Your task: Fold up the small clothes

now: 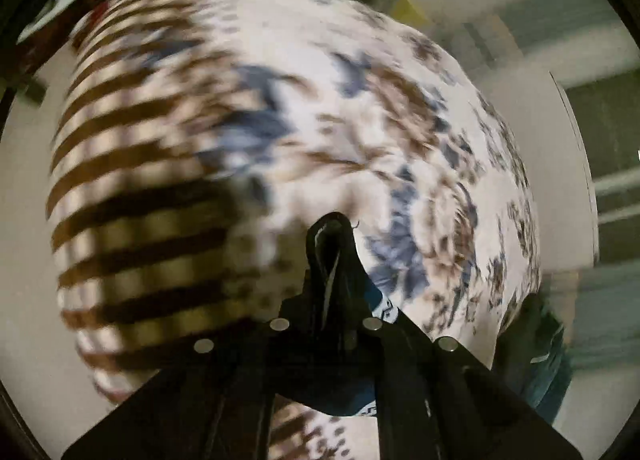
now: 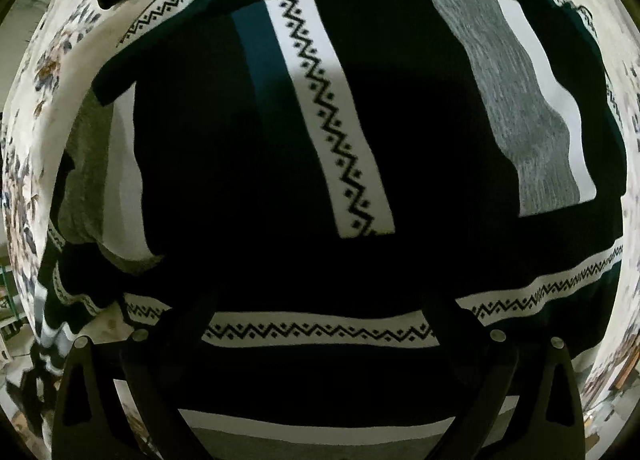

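We see the left gripper (image 1: 332,227) pinched together on dark cloth (image 1: 340,396); right gripper (image 2: 320,300) spread apart above the patterned garment (image 2: 328,111).

A dark garment (image 2: 248,163) with white zigzag bands lies flat on a floral cloth (image 2: 36,71), the right gripper (image 2: 320,316) spread above it.

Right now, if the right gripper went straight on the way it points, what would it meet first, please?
Most likely the dark patterned garment directly below the open right gripper; its remaining distance is unclear.
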Motion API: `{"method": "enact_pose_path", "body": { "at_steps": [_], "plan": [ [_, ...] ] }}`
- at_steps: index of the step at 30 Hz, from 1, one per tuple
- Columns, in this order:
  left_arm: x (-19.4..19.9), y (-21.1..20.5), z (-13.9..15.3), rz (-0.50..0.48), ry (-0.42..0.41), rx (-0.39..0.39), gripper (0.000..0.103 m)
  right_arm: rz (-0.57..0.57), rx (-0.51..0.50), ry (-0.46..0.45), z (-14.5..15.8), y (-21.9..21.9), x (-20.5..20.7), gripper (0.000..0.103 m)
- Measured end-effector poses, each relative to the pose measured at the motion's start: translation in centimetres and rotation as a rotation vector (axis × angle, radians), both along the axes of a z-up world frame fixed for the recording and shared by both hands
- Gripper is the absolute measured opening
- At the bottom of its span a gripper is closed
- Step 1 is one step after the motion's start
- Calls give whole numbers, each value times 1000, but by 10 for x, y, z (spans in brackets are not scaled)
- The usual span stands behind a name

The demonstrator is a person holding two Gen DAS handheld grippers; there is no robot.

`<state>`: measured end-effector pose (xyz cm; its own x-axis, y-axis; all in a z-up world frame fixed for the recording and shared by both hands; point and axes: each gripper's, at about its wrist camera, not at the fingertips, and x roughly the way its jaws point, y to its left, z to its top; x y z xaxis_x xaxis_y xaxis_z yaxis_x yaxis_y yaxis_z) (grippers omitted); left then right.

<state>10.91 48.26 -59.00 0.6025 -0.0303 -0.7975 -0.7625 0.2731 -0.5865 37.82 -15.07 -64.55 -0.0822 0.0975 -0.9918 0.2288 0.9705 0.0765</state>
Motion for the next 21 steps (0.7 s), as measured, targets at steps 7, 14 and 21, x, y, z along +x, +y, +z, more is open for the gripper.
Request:
{"method": "enact_pose_path", "body": {
  "at_steps": [7,14,21],
  "plan": [
    [-4,-10,-17,27,13,-27,4,104,-191,-63,23,15,20,103],
    [52,-41,56,-147,-7,123,4,156,-309,-145,42,3,23,103],
    [171,-194,122,-544,-68,232,4,15,-120,-168,44,-67,15,103]
  ]
}}
